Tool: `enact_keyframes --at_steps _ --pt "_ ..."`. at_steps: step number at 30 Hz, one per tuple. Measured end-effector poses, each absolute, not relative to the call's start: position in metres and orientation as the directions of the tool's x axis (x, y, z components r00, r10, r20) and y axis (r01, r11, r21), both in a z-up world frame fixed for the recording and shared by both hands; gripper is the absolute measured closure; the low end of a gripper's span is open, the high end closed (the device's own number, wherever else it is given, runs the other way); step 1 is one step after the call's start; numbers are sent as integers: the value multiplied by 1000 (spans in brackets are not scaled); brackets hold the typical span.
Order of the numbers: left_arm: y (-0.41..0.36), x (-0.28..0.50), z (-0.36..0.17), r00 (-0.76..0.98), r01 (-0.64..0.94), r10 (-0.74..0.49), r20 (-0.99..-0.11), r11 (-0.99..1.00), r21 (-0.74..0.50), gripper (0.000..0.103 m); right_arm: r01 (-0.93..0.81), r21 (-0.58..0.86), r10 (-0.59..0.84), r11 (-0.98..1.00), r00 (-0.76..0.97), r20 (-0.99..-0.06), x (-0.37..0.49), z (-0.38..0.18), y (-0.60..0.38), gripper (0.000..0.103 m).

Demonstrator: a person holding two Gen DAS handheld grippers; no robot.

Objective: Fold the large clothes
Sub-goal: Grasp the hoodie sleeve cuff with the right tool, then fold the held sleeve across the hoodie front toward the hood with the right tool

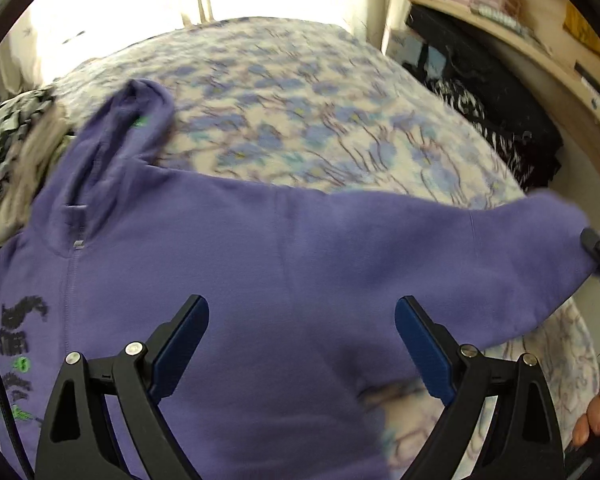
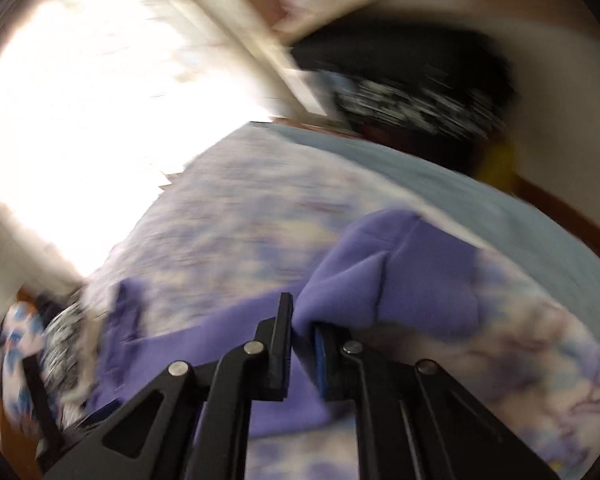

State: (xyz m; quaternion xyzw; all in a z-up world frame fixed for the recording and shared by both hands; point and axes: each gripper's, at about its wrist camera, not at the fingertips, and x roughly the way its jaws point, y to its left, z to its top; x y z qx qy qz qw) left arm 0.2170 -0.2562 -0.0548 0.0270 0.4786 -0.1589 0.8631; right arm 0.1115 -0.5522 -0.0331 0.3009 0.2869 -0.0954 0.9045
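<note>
Two hand-held grippers are working on one purple hoodie (image 1: 260, 248), which is lying spread across a bed covered by a floral blanket (image 1: 300, 112). The left hand-held gripper (image 1: 302, 344) is hovering over the body of the garment with its jaws spread wide and nothing between them; whether its blue pads (image 1: 180, 344) are touching the cloth is not clear from this angle. The right hand-held gripper (image 2: 302, 354) is pinching the cuff end of the sleeve (image 2: 400, 272), its jaws pressed together on a fold of purple fabric (the right wrist view is heavily smeared, so little else there can be read). In the left wrist view that sleeve is reaching out toward the right edge of the bed, where the tip of the other tool is just showing. The hood (image 1: 140, 120) is lying flat beyond the collar, the zip is running down the front, and black and green print is showing on the chest. Judging by how things are lying, the folding is hardly begun: the hoodie is laid out front side up, the body is not doubled over anywhere visible, and the hood is untucked. Left to do, it seems, are bringing this sleeve across the chest, the other sleeve (out of sight here), then folding the body. A pile of other clothes (image 1: 12, 148) is sitting at the bed's left.
</note>
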Motion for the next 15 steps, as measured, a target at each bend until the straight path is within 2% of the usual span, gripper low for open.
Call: enact_keyframes --at_steps 4,9,11,13,15 --pt "-205 208 -42 524 246 -232 -819 962 -115 9 112 422 150 900 828 -541 128 -4 -466 94" --pt "-141 198 -50 521 178 -182 -834 979 -103 9 -33 365 278 930 714 -643 152 -37 -377 88" --pt "-125 195 -62 492 169 -177 -853 980 -107 9 -45 339 288 940 638 -714 161 -65 -354 80" --pt "-114 192 -74 460 161 -172 -871 981 -109 9 -45 328 297 943 552 -779 169 -95 -338 62" --pt "-109 189 -85 434 166 -177 -883 979 -114 9 -40 323 298 945 504 -811 165 -115 -331 57"
